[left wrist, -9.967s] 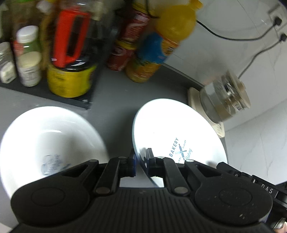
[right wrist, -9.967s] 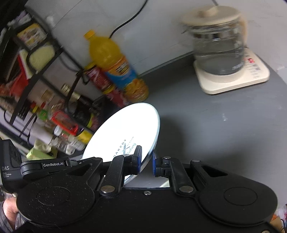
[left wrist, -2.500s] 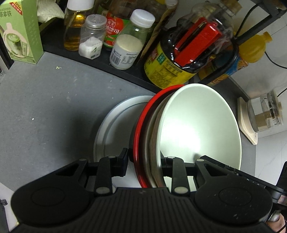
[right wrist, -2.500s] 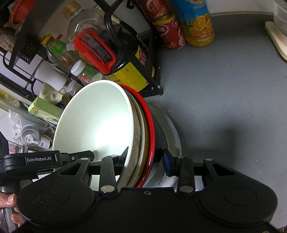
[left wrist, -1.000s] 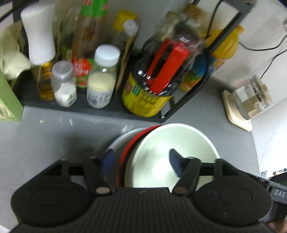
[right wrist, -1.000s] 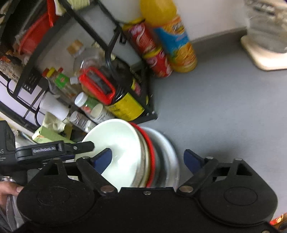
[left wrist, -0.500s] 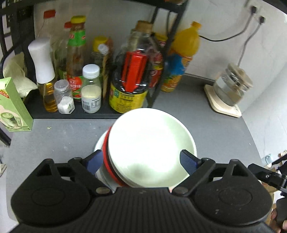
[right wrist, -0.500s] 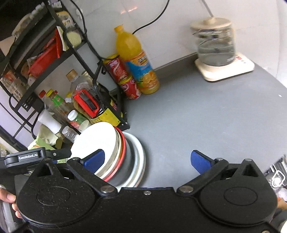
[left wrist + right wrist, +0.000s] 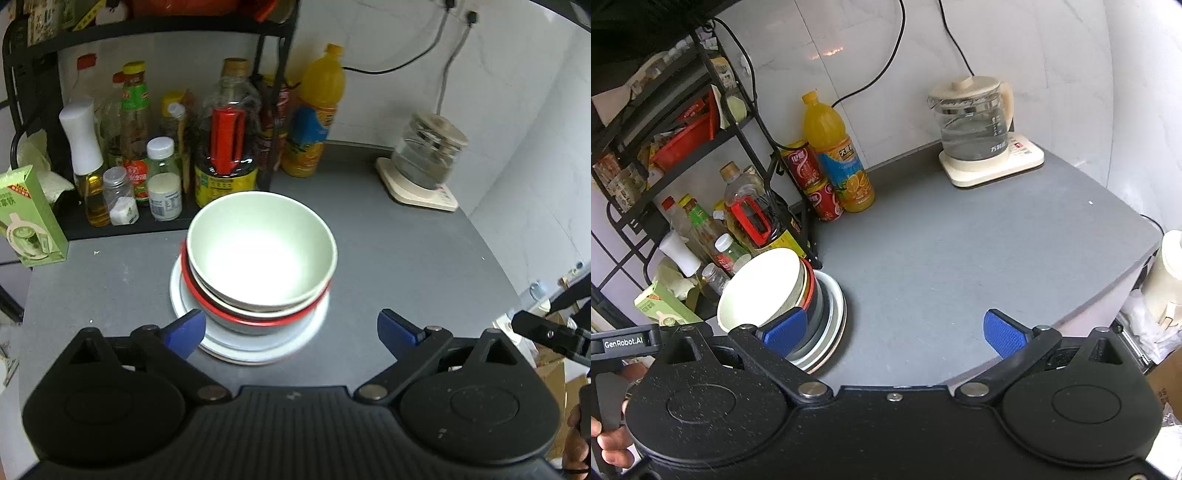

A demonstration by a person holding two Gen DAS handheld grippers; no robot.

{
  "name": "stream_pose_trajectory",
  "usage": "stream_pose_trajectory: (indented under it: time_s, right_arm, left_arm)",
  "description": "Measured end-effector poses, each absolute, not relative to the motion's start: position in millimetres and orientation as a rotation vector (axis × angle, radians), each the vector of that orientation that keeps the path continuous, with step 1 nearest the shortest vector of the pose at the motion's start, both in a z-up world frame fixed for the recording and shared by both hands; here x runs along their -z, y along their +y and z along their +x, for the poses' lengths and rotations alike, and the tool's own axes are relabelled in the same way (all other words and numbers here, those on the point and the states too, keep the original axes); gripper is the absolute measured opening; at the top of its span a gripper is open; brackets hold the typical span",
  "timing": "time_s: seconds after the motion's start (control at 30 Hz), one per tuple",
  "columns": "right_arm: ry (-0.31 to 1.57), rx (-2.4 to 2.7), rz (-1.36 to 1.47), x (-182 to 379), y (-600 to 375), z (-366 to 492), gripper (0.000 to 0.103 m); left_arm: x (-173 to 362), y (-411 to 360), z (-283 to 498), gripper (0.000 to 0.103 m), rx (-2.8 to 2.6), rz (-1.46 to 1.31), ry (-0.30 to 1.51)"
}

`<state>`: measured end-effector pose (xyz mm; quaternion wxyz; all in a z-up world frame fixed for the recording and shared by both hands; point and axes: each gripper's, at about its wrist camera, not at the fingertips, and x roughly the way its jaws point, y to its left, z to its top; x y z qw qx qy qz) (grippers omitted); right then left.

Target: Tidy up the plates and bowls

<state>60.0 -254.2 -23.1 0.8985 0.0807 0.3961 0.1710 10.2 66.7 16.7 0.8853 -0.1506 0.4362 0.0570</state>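
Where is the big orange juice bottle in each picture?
Left wrist view: the juice bottle stands at the top, right of middle, behind the stacked bowls.
Right wrist view: the juice bottle stands upper left of middle, beside the red cans.
Shared landmark: the glass kettle, to the right of the bottle in both.

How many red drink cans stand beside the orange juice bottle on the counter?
2. Both red cans sit left of the orange juice bottle at the rack's foot: upper can stacked on lower can. More may hide behind the rack.
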Motion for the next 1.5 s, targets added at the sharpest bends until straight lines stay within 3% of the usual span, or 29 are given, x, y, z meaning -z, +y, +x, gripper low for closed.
stream_pose_trajectory:
  time_s: [0.77, 1.5]
  right_arm:
    - [0.754, -0.328, 0.1, -5.5, -262.7, -13.7, 0.103]
    - [0.743, -0.333, 0.023, -8.9, -254.0, -32.0, 0.103]
  left_arm:
    - [-37.6, 35.6, -49.1, 0.102, -0.049, -0.264, 0.867]
    - [-38.7, 37.2, -72.1, 0.102, -0.071, -0.225, 0.881]
